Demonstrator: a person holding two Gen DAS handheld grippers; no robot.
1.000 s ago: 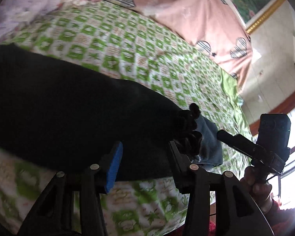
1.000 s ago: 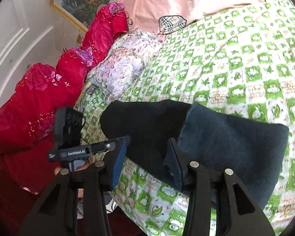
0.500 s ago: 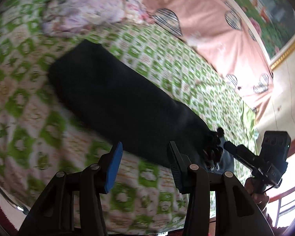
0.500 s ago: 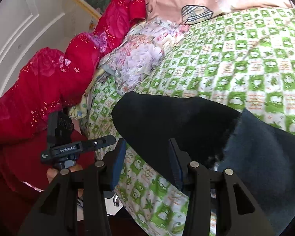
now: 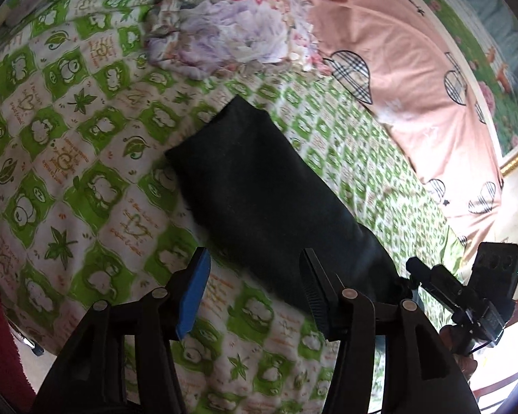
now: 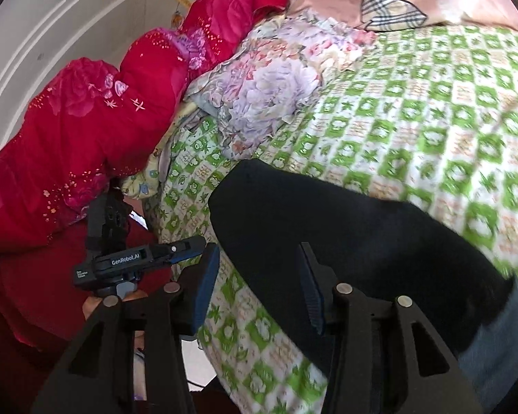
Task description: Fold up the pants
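So the pants [image 5: 269, 207] lie as a long flat strip on the bed [image 5: 86, 158], both tongs [image 5: 255, 286] [image 6: 259, 283] gaping wide and empty above them, probably lining up the next fold.

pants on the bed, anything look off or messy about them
Nothing much stands out. The dark pants lie as a flat, narrow strip on the green patterned bedsheet. One end near the bed's edge shows lighter grey-blue fabric. Both tools are open, holding nothing.
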